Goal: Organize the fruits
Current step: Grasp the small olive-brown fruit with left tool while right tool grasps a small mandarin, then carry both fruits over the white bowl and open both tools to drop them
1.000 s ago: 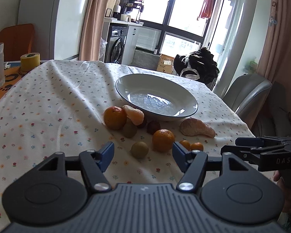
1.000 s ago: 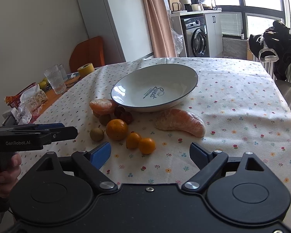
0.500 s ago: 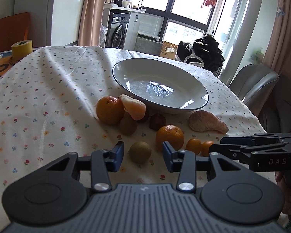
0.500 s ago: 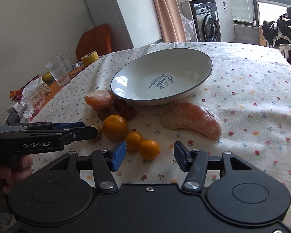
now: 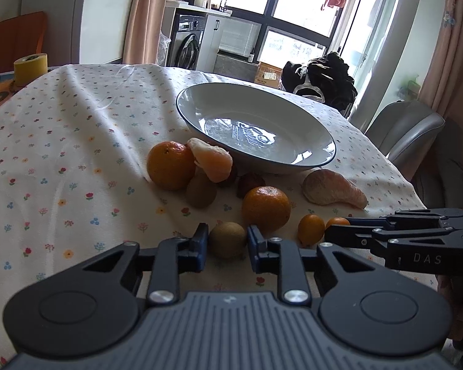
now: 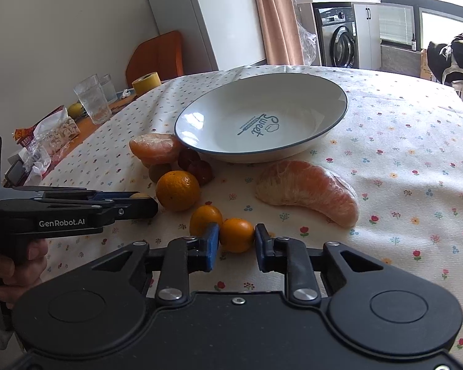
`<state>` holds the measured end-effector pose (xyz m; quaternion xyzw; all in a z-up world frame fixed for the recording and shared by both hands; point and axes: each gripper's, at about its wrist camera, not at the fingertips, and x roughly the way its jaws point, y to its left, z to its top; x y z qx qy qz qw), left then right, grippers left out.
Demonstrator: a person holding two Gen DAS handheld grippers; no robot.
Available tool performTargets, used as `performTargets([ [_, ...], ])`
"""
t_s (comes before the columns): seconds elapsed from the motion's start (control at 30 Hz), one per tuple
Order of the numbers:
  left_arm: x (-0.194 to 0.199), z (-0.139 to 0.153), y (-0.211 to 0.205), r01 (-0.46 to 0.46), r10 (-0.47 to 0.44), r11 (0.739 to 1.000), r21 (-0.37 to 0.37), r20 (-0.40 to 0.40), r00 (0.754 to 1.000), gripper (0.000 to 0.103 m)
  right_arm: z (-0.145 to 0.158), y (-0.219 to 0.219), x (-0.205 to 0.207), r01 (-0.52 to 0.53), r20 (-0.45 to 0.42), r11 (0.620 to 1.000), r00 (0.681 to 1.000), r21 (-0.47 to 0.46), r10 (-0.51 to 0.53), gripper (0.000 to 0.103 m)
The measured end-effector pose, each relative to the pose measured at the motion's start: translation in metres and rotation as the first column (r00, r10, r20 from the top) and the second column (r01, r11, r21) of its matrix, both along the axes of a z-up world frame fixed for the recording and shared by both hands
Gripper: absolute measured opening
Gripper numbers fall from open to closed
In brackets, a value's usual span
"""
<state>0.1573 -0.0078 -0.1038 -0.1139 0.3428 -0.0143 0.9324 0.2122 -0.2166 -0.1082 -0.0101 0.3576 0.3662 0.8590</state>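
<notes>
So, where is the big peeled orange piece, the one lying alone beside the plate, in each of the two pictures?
Left wrist view: the big peeled orange piece lies right of centre, just below the right end of the plate.
Right wrist view: it lies right of centre, below the plate's near rim, above the right gripper.
Shared landmark: the plate, with its dark rim and printed centre.

My left wrist view sits low over the tablecloth [image 5: 61,141], looking along its fingers toward the plate [image 5: 330,151] and windows, fruit close ahead. My right wrist view looks from the other side, angled toward the plate [image 6: 344,104] and wall. Both share the plate, the fruit cluster, and each other's gripper at frame edge
</notes>
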Motion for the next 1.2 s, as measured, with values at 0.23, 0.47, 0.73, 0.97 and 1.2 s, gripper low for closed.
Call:
performTargets([
  [0.23,-0.012,0.013,0.000,-0.005,0.005,1.000,-0.003,0.036,0.999,0.025,0.008,-0.004,-0.008,0.014,0.021,1.000,1.000,0.022,-0.014,0.023],
  [0.47,-0.021,0.038,-0.008,-0.015,0.014,1.000,0.013,0.109,0.994,0.025,0.030,-0.019,-0.017,0.036,0.088,0.996,0.995,0.077,-0.043,0.023],
  [0.73,-0.022,0.064,-0.017,-0.030,0.026,0.999,0.019,0.194,0.981,0.025,0.048,-0.025,-0.015,0.033,0.138,0.992,0.989,0.124,-0.051,0.023],
  [0.97,-0.011,0.071,-0.015,-0.057,0.050,0.998,0.029,0.213,0.976,0.025,0.053,-0.025,-0.008,0.034,0.156,0.988,0.986,0.153,-0.058,0.023],
  [1.2,0.002,0.081,-0.008,-0.081,0.076,0.997,0.011,0.236,0.969,0.025,0.057,-0.023,0.007,0.052,0.160,0.986,0.984,0.158,-0.078,0.023],
])
